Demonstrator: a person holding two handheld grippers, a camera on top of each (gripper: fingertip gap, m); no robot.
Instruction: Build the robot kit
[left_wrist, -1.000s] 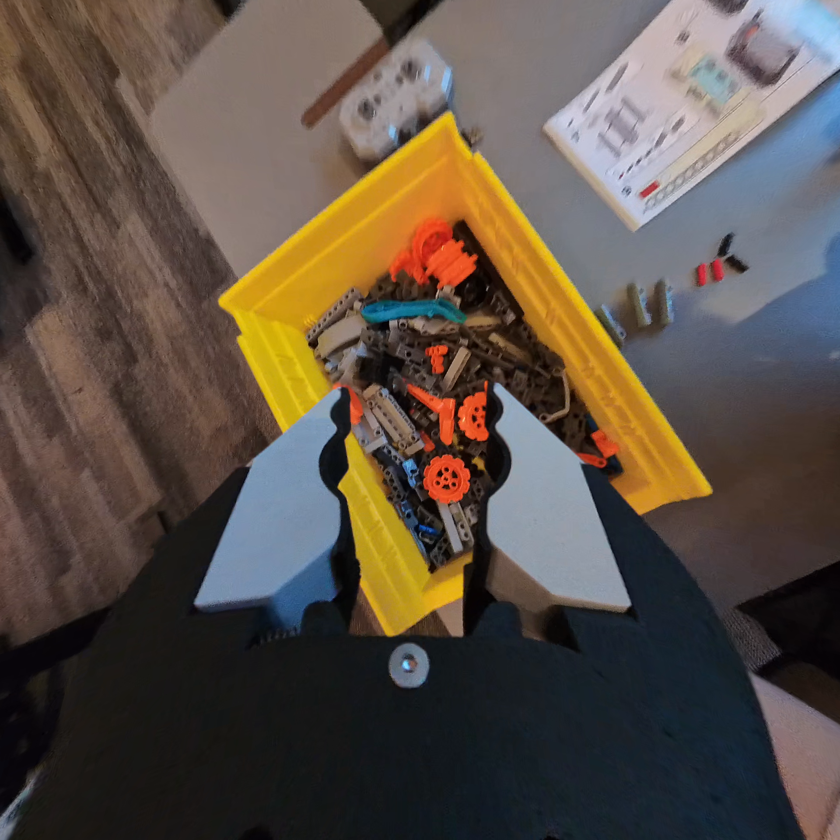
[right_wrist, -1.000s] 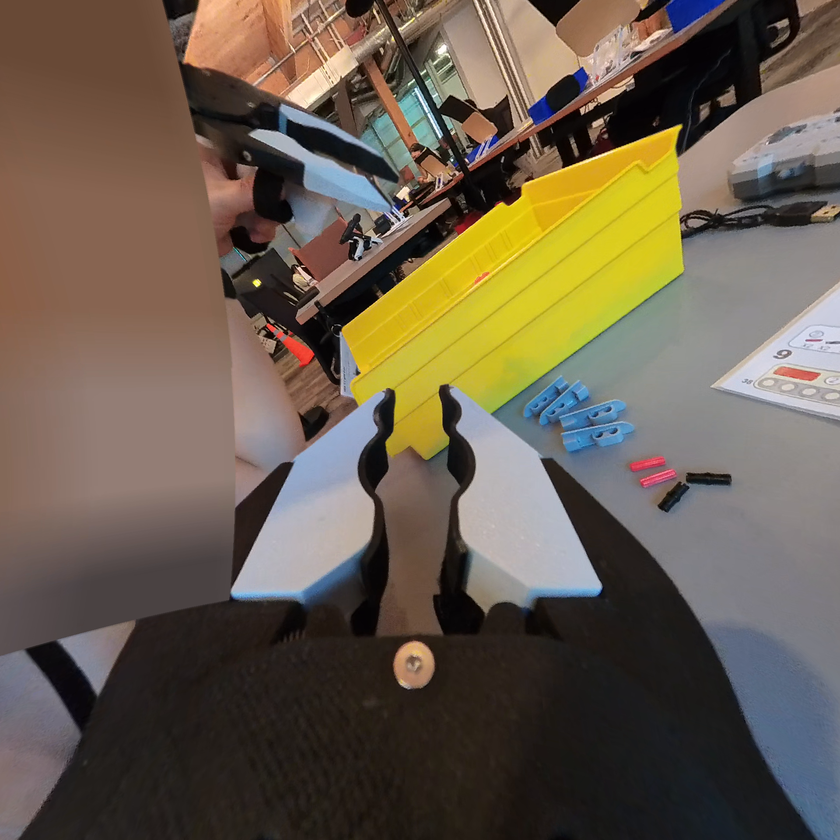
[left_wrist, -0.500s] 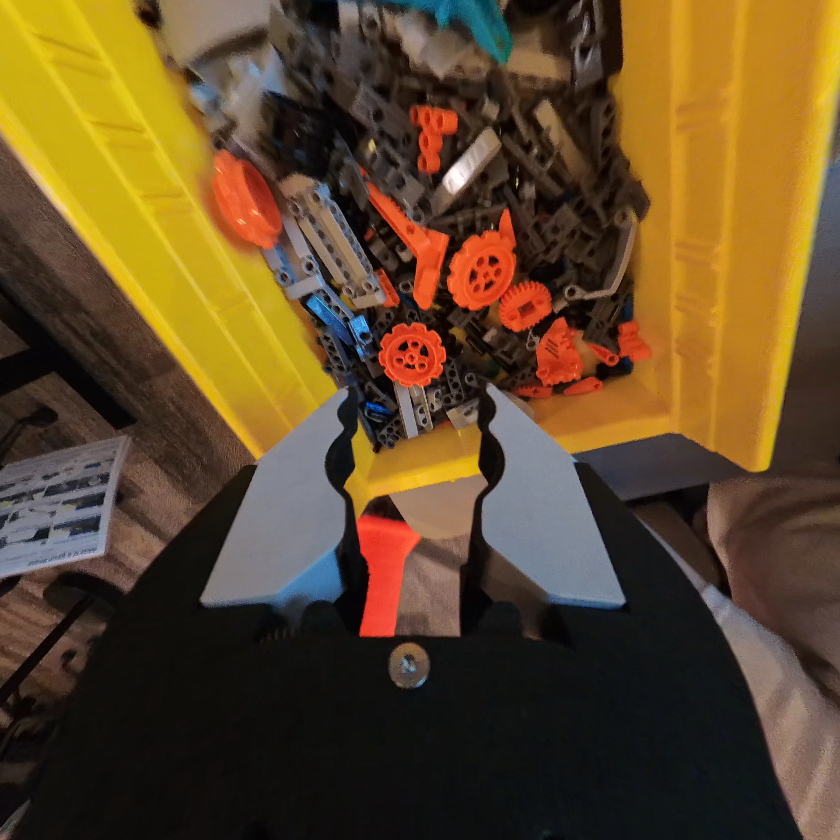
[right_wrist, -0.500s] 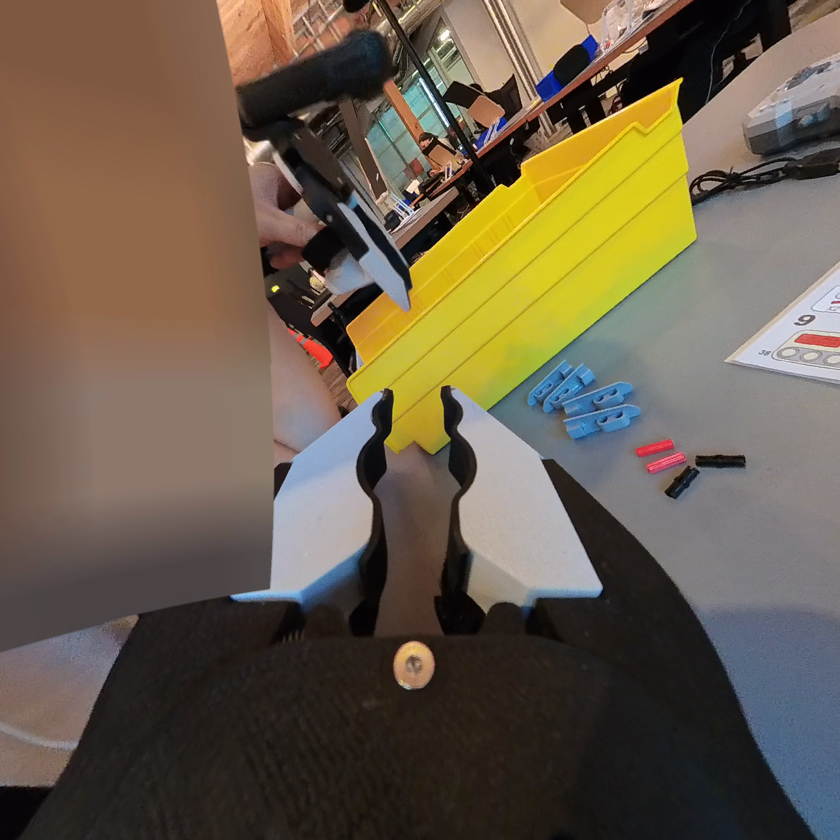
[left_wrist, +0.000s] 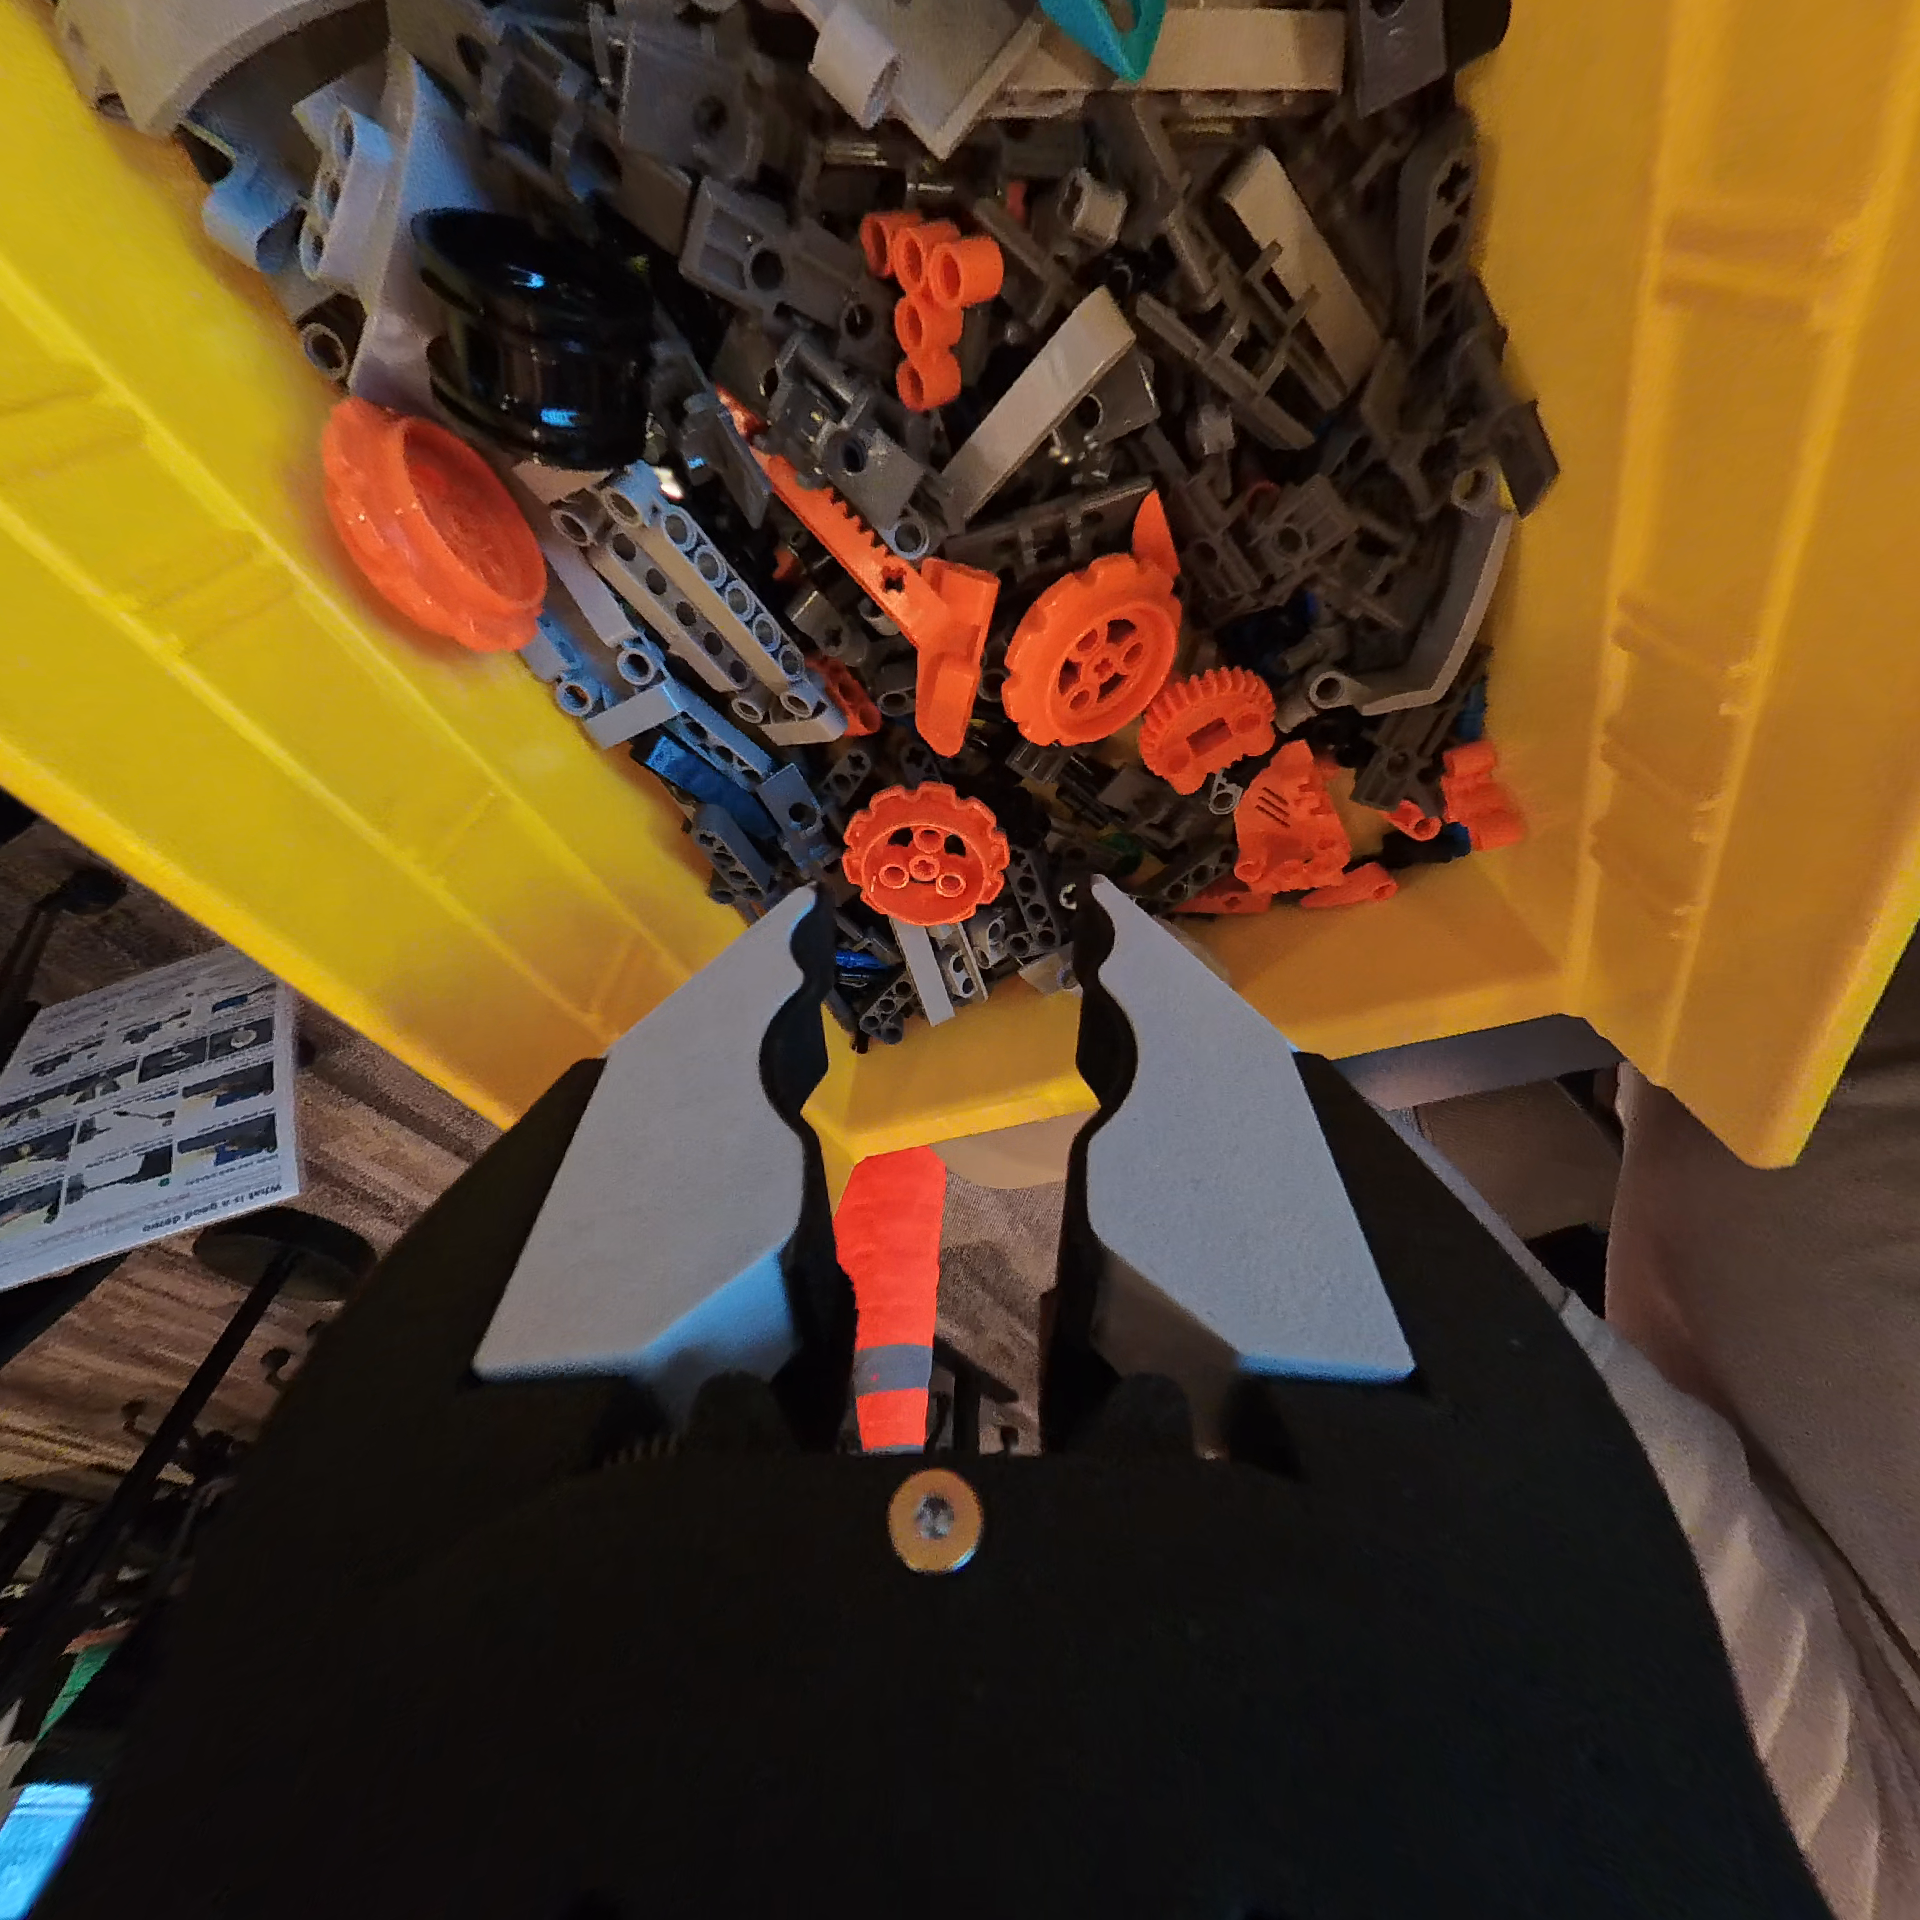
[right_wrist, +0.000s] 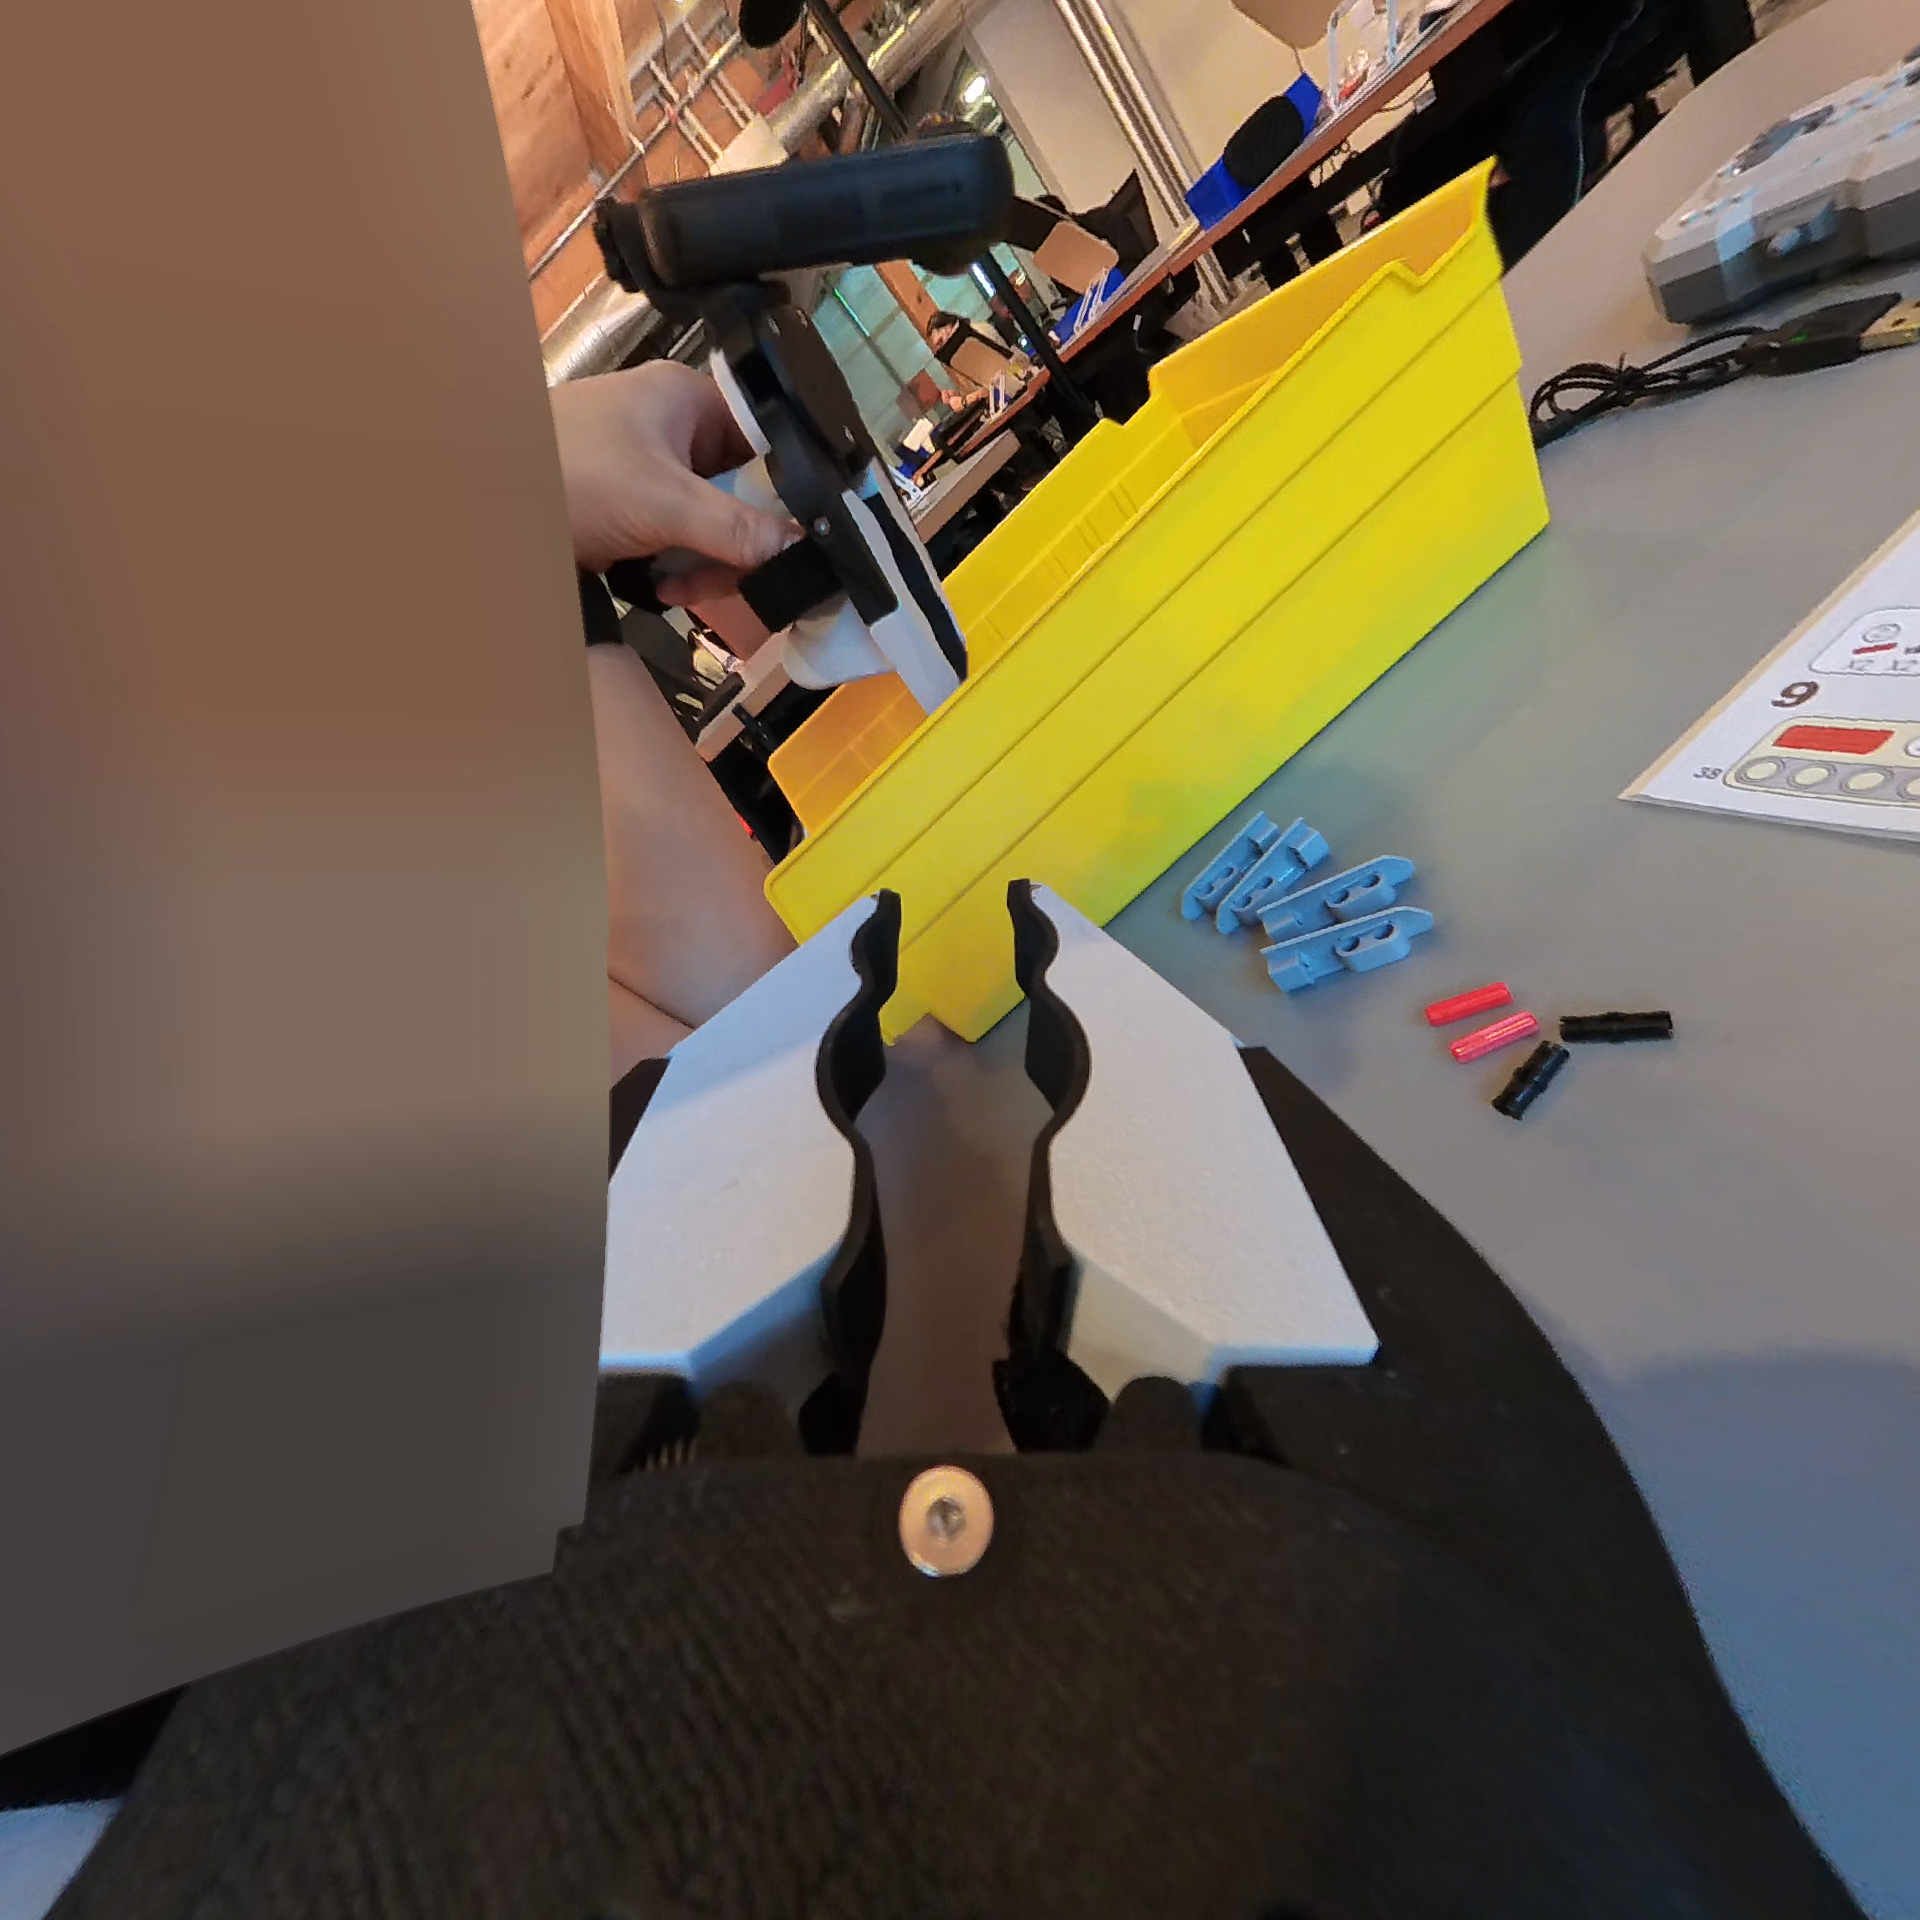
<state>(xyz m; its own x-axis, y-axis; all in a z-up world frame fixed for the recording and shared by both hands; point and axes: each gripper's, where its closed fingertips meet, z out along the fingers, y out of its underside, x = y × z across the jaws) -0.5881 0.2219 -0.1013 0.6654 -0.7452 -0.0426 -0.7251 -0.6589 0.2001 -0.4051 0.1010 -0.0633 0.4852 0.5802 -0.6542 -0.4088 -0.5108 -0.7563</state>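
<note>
A yellow bin holds a heap of grey, black and orange building parts. My left gripper is open and empty, pointing down into the bin's near end, its tips just over a small orange wheel. A larger orange wheel and an orange gear lie beyond. In the right wrist view the left gripper hangs over the bin, held by a hand. My right gripper is open and empty, low by the bin's near corner at the table edge.
On the grey table right of the bin lie several blue parts, two red pins and two black pins. An instruction sheet, a grey hub and a cable are farther off. A leaflet lies on the floor.
My left gripper has tipped downward and moved closer into the bin's near end, so the parts fill its view. My right gripper has barely shifted.
</note>
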